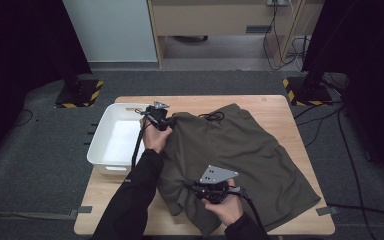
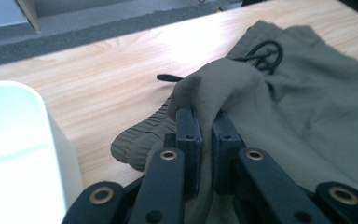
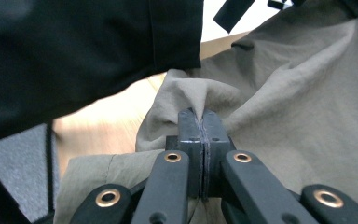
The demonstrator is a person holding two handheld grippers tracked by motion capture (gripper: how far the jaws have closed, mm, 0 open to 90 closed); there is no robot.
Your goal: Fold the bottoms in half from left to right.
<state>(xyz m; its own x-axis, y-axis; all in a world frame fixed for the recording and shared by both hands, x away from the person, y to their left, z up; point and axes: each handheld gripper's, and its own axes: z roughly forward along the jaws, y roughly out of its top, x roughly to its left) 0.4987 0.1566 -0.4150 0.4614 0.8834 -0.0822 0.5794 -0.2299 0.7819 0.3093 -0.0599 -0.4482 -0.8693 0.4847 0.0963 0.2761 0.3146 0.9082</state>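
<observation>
Both grippers, left gripper (image 2: 205, 123) and right gripper (image 3: 203, 122), pinch folds of the olive garment (image 1: 240, 150) between closed jaws at frame centre.

Olive-green garment (image 1: 240, 145), white bin (image 1: 111, 137), light wood-grain table (image 1: 275, 107), black sleeve (image 1: 135, 200)

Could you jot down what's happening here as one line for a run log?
left gripper: jaws shut on olive shorts waistband | right gripper: jaws shut on shorts fold | white bin: beside shorts, on table
</observation>
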